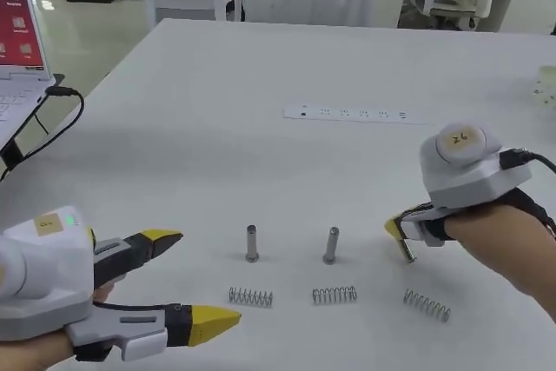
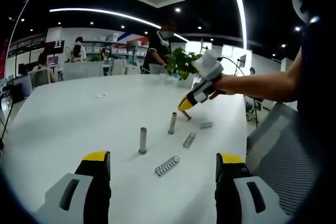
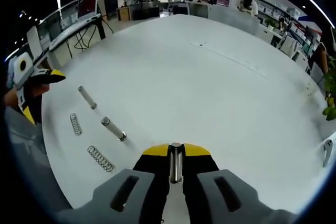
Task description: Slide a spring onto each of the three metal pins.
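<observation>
While the right gripper (image 3: 176, 151) squeezes a pin (image 3: 175, 167), hold it straight; the open left gripper (image 2: 163, 157) should fetch a spring (image 2: 167, 165).

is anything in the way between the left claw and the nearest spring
Nothing visible. The open left claw faces the leftmost spring with only table surface between them; the nearest pin stands beyond the spring.

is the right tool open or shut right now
Shut. The right tool has its jaws closed on a metal pin, no gap showing.
</observation>
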`<state>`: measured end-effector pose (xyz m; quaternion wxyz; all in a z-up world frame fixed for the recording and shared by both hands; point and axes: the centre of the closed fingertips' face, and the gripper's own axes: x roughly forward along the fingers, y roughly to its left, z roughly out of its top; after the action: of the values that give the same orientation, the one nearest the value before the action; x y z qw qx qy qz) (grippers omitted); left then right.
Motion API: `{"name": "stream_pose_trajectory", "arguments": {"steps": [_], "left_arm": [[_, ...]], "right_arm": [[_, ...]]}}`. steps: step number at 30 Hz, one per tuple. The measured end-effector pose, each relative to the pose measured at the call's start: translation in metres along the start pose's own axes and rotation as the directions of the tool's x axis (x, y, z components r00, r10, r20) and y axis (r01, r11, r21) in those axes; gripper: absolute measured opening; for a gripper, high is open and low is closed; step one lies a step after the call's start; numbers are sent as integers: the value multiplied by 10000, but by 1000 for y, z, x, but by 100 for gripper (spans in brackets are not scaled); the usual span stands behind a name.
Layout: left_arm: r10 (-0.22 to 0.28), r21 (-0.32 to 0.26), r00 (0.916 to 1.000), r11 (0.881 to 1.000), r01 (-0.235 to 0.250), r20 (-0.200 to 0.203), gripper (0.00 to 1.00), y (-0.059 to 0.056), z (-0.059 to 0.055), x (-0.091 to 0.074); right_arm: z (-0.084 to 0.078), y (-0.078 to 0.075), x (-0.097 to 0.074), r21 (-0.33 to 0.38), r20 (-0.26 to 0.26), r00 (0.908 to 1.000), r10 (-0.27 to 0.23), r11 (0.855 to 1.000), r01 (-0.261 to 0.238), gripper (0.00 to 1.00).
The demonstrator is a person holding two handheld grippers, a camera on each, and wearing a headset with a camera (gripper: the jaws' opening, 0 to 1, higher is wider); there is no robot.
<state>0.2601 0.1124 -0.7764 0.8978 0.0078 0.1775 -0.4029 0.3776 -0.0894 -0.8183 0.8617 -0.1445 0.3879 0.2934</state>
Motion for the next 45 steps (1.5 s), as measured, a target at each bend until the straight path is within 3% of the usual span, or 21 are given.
{"name": "stream_pose_trajectory", "arguments": {"steps": [45], "left_arm": [[48,108,9998,9999,-50,169,78,-1,5,-2]], "right_arm": [[-13,3,-19,-219,343,9994,66,9997,-59,5]]}}
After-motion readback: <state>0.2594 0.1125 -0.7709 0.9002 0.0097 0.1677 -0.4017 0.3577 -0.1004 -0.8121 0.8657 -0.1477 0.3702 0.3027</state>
